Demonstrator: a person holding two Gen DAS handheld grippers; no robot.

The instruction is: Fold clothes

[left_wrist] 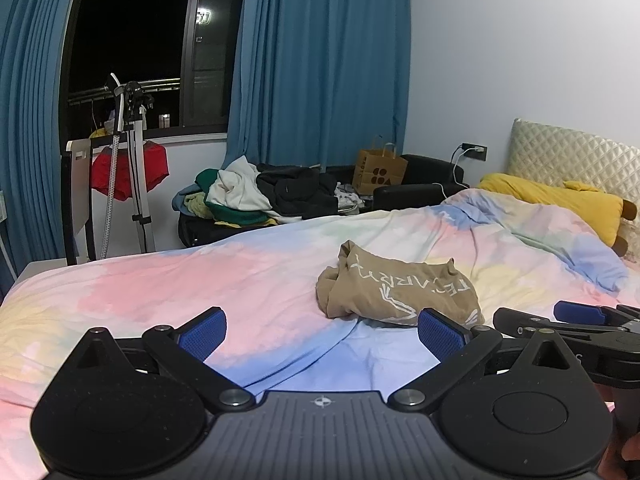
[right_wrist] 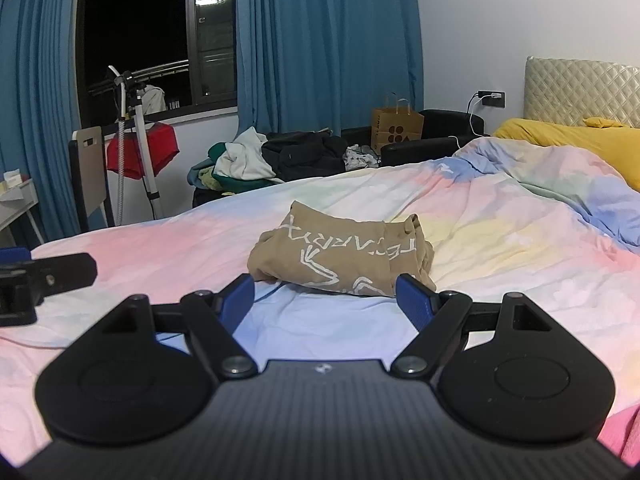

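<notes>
On the bed (right_wrist: pixel 160 248), the tan shirt (right_wrist: pixel 340 256) already lies bundled into a compact fold, so this garment looks done. A clothes heap (right_wrist: pixel 272 156) beyond may remain. Left tongs (left_wrist: pixel 322 332) and right tongs (right_wrist: pixel 326 300) gape, empty.

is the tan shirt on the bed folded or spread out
Folded, loosely: the tan shirt lies as a compact bundle on the bedspread, white lettering wrapping over its doubled layers, edges tucked unevenly.

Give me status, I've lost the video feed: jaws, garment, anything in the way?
Left gripper and right gripper open, empty. Tan shirt bundled on the bed, ahead of both, untouched. Nothing in the way.
</notes>
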